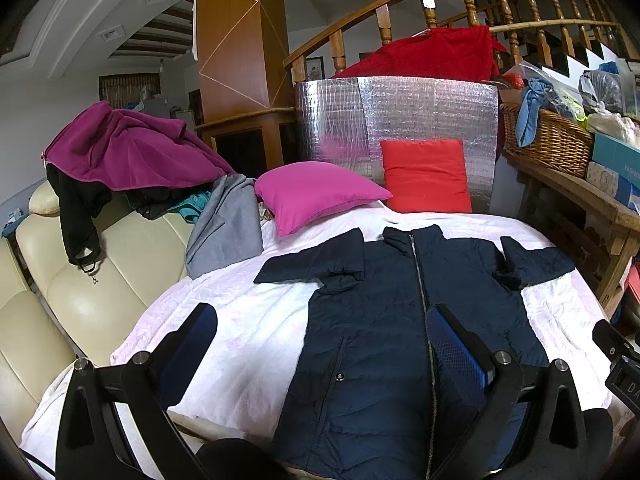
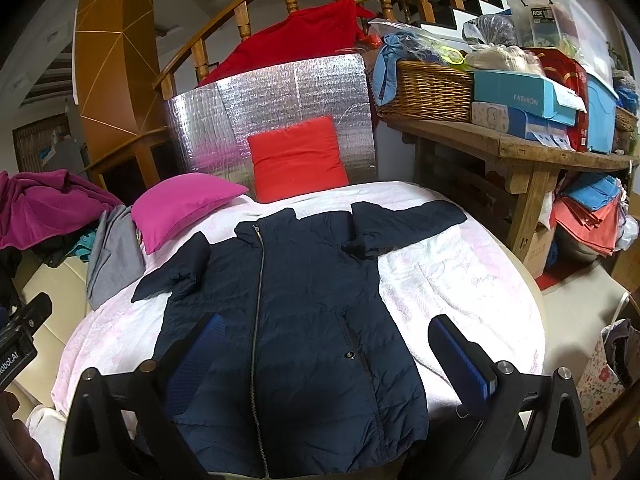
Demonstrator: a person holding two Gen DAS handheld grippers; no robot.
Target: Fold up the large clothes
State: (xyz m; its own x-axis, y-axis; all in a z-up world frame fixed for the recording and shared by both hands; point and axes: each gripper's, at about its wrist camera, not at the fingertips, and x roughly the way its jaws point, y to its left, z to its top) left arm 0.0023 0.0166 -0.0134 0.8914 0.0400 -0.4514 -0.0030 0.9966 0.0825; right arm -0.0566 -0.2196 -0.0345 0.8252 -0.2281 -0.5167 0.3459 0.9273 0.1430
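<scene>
Currently the navy jacket lies flat, zipped and face up on the white-covered tabletop, sleeves spread, ready for folding. Left claw and right claw hover above its lower hem, fingers apart, empty, likely preparing to grip.

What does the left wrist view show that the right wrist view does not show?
Only the left wrist view shows the cream sofa and a black garment hanging on it. Only the right wrist view shows the folded cloths under the wooden bench. Both show the navy jacket lying flat, zipped, the pink cushion and the red cushion. Both grippers are open.
</scene>
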